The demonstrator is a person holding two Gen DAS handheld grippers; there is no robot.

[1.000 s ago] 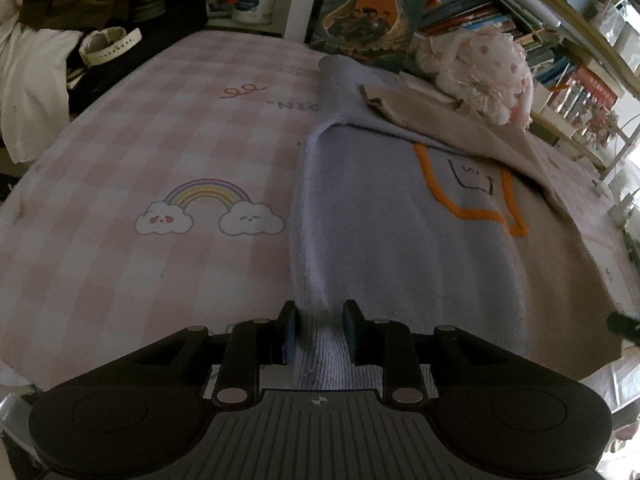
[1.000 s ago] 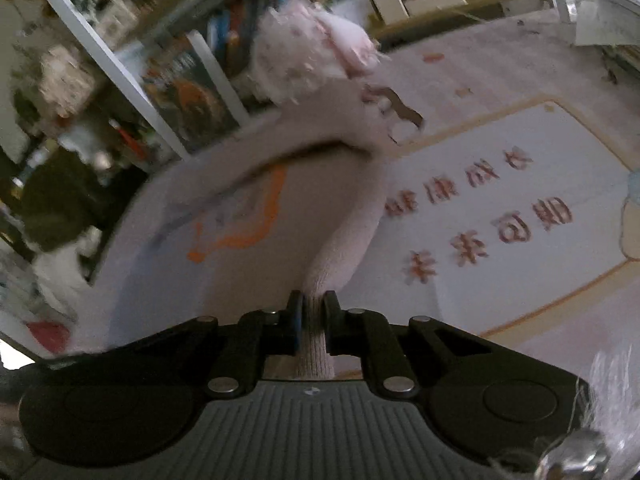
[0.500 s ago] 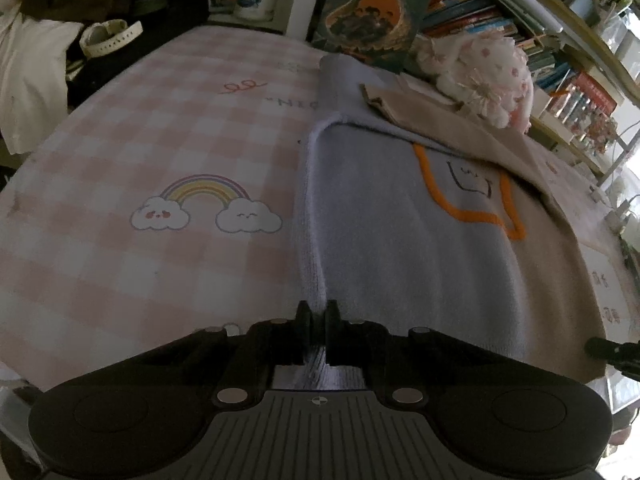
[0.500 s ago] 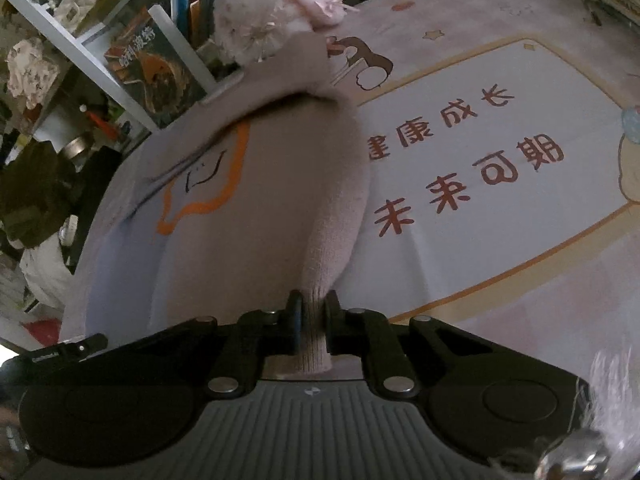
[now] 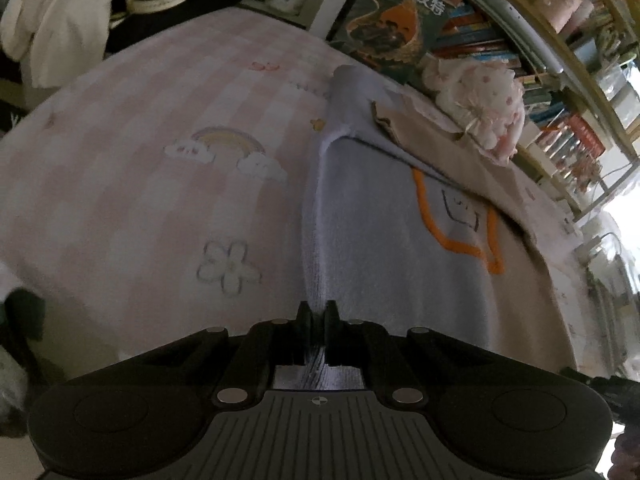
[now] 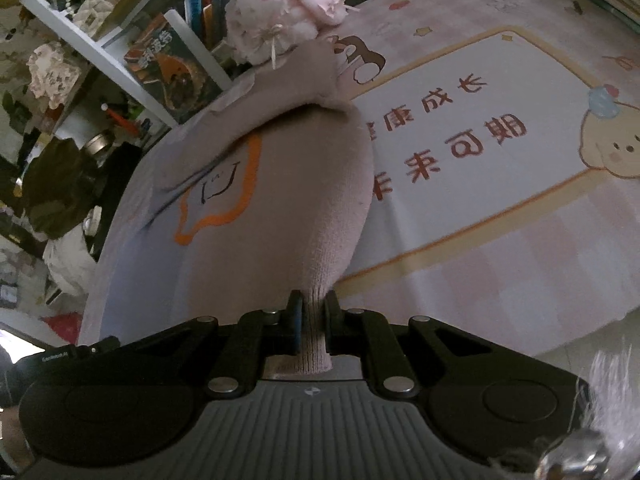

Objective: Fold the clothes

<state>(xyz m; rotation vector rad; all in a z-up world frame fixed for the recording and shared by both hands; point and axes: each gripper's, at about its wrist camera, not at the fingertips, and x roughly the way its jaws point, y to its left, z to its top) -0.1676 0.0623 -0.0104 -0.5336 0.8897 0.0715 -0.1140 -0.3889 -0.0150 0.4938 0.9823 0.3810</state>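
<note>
A knit sweater (image 5: 384,240), pale blue on one half and beige on the other, with an orange outline figure, lies on the pink checked bedspread (image 5: 160,200). My left gripper (image 5: 318,316) is shut on the sweater's blue hem edge and holds it lifted. In the right wrist view the sweater (image 6: 288,200) rises toward my right gripper (image 6: 314,312), which is shut on the beige ribbed hem. The left gripper's body shows at the lower left of that view.
A pink ruffled garment (image 5: 484,108) lies at the sweater's far end, also in the right wrist view (image 6: 276,28). Bookshelves (image 5: 500,40) stand behind the bed. White and dark clothes (image 5: 52,28) pile at the far left. A printed panel with characters (image 6: 460,140) lies right of the sweater.
My left gripper closed on the blue hem and lifted it, pulling back. My right gripper stayed shut on the beige hem and raised it.
</note>
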